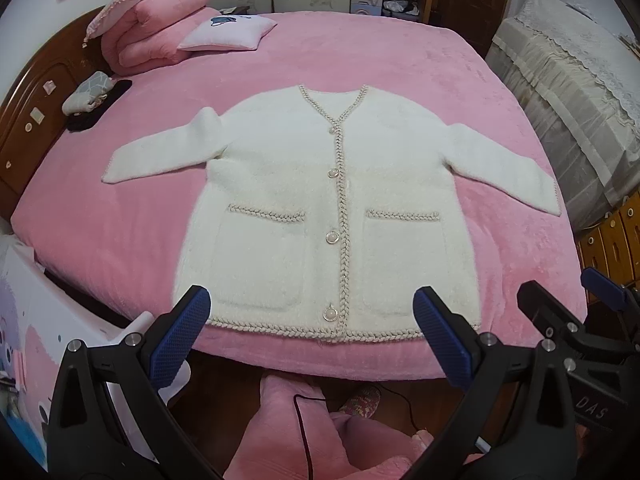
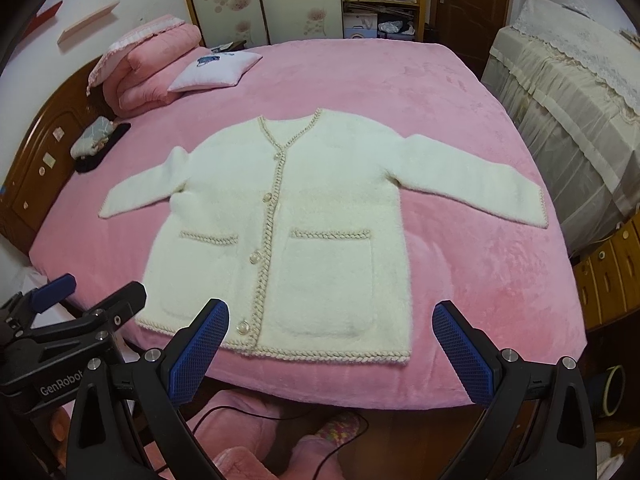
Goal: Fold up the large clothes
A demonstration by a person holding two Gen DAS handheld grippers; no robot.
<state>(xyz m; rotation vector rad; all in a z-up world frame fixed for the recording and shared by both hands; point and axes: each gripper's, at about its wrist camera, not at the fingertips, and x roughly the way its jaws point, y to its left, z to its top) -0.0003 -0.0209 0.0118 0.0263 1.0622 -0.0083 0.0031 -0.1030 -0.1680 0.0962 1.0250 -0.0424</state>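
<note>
A white fluffy cardigan (image 1: 320, 200) with braided trim, pearl buttons and two front pockets lies flat and buttoned on the pink bed (image 1: 400, 64), both sleeves spread out to the sides. It also shows in the right wrist view (image 2: 304, 216). My left gripper (image 1: 312, 316) is open and empty, held just short of the hem at the bed's near edge. My right gripper (image 2: 330, 328) is open and empty, also near the hem. Each gripper shows at the edge of the other's view, the right one (image 1: 560, 320) and the left one (image 2: 88, 300).
A folded pink quilt (image 1: 152, 20) and a small pillow (image 1: 228, 32) lie at the bed's far left. A grey patterned item on a black one (image 1: 90, 96) sits by the wooden headboard (image 1: 36, 112). A covered cabinet (image 1: 572, 92) stands on the right. My pink-clad legs and a cable (image 1: 300, 420) are below.
</note>
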